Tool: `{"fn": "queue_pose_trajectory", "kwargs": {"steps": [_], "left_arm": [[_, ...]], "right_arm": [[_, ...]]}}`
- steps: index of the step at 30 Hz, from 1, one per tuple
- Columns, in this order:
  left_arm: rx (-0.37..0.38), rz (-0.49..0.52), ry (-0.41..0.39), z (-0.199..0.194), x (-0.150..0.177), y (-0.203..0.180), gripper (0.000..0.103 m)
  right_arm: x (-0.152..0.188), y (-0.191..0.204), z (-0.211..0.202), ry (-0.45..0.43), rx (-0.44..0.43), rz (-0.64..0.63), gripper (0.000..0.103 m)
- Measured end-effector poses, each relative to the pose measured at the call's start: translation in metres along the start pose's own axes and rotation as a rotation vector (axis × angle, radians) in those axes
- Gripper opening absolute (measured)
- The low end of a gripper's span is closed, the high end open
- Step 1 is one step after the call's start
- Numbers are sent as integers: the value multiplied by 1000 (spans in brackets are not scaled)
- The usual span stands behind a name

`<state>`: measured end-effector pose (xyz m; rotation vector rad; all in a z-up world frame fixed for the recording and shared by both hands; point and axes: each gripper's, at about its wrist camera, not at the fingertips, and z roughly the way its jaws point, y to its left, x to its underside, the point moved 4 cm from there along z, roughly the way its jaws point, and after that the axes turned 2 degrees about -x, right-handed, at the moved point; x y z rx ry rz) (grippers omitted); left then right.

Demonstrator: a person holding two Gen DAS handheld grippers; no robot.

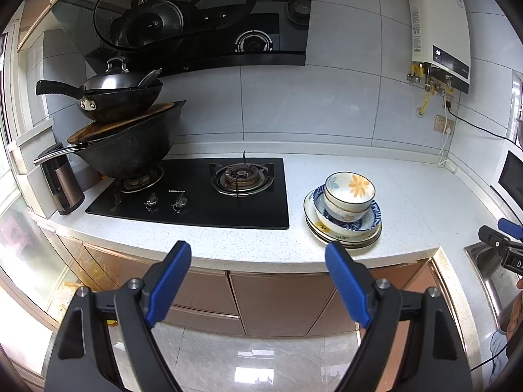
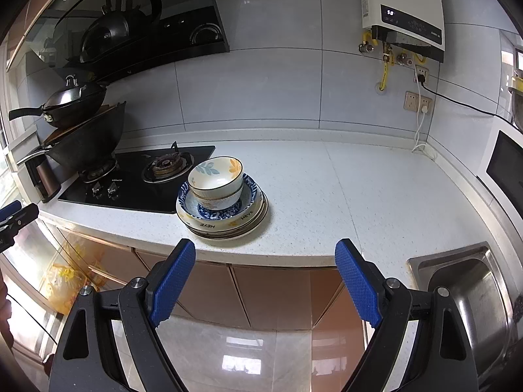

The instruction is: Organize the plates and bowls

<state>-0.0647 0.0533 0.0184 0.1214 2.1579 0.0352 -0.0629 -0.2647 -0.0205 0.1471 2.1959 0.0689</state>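
Right now both grippers hang in the air in front of the counter, out over the floor and short of its front edge, and neither touches anything. The left gripper has its blue pads spread wide with nothing between them, and the right gripper stands just as wide and just as empty.

Taking the gas stove as the marker, the stack of dishes sits on the counter just beside the stove's right edge, close to the counter's front rim. At the bottom lie a few flat plates, one with dark lettering on its rim. On those rests a blue patterned dish, and inside it sit two nested bowls painted with an orange flower and blue-grey leaves, upright and open upward.

On the stove's left burner stands a big black wok with a wooden lid, and a smaller lidded pan is perched on top of it. The right burner is bare. Left of the stove stands a brown kettle. Well to the right of the stove, past the stack, a steel sink is let into the counter. On the tiled wall above and right of the stove hangs a white water heater.
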Motion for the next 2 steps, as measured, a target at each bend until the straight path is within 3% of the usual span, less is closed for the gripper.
{"fn": "queue_pose_trajectory", "kwargs": {"steps": [2], "left_arm": [[0,1,1,0,0,0,84]], "right_arm": [[0,-2,-1,-2,-2,1,84]]}}
